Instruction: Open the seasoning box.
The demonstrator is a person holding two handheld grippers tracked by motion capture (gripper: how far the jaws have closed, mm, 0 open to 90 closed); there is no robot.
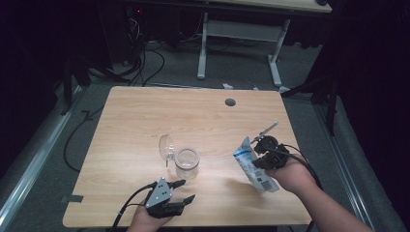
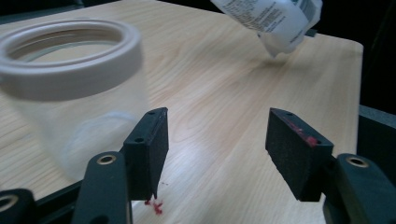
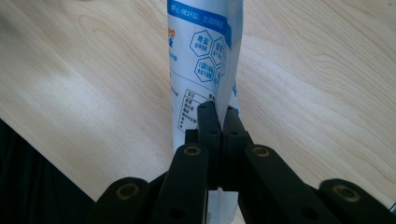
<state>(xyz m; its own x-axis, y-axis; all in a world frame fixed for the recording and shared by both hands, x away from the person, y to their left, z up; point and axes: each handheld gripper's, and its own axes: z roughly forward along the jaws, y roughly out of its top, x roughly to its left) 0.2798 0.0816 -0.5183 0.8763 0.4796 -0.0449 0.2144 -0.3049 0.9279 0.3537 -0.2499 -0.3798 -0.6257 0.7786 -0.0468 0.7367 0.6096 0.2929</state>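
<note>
Pinching pouch [image 1: 253,166] edge in right jaws, lifting it over bench [image 1: 145,116] right of jar [image 1: 187,163]. Left jaws gaping, empty, near jar. Risking: thin grip slipping, pouch dropping; left jaws toppling jar.

I'm seeing blue Chinese print and hexagon badges on the white pouch [image 3: 201,60]; characters aren't resolving legibly.

One clear glass jar with a wide white rim [image 1: 187,163] stands low in the middle of the high view. One clear round lid [image 1: 167,147] is just to its upper left. One white-and-blue printed pouch [image 1: 255,165] shows at the lower right. Two black two-jaw grippers appear: the left gripper [image 1: 185,190] at bottom centre-left, the right gripper [image 1: 258,151] on the pouch.
</note>
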